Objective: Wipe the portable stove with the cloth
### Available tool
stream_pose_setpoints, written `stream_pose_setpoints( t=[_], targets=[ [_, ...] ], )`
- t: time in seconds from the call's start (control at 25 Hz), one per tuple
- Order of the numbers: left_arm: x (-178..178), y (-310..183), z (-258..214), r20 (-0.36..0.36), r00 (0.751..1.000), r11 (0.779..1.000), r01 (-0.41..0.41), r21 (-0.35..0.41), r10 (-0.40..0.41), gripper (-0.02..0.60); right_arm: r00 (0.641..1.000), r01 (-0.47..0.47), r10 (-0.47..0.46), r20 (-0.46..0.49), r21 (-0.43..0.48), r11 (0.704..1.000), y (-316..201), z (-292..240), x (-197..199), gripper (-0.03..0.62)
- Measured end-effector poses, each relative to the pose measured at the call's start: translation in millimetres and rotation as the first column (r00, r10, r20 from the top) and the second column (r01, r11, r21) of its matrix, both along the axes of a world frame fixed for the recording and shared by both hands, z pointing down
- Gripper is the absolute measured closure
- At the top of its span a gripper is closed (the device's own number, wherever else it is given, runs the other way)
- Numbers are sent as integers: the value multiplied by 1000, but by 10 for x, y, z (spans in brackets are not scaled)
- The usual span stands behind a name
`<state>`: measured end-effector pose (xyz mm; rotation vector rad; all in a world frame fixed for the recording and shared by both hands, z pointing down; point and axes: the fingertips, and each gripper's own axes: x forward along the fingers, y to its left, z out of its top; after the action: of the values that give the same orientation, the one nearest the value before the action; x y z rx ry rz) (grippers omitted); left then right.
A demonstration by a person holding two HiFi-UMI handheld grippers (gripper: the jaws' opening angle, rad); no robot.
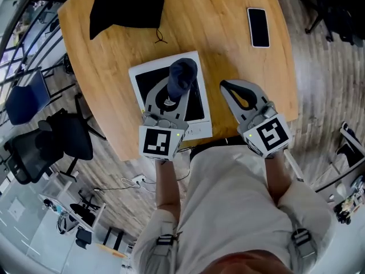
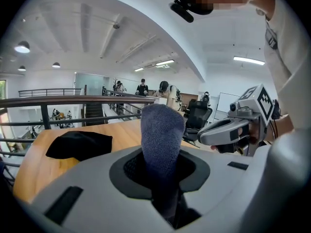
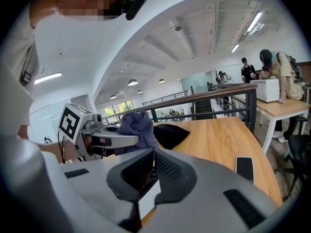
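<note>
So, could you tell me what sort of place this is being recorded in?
Most likely an open-plan office or lab on an upper level: a wooden table beside a metal railing with stairs beyond, black office chairs, and people standing at another desk.

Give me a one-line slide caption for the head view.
Left claw grips a blue-grey cloth over the white portable stove on a wooden table; right claw shut beside it.

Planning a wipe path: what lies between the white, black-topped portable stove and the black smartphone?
Nothing. The head view shows only bare wooden tabletop between the white, black-topped portable stove and the black smartphone.
</note>
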<state>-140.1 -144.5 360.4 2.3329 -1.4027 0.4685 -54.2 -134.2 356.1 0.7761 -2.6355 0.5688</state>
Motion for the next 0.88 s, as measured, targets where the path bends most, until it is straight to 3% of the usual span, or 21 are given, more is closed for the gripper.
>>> stream_pose_setpoints(
  t=[0.88],
  targets=[
    [55, -449, 810, 61, 977, 974, -195, -118, 203, 488, 995, -102, 100, -28, -93, 990, -238, 453, -158, 572]
  ],
)
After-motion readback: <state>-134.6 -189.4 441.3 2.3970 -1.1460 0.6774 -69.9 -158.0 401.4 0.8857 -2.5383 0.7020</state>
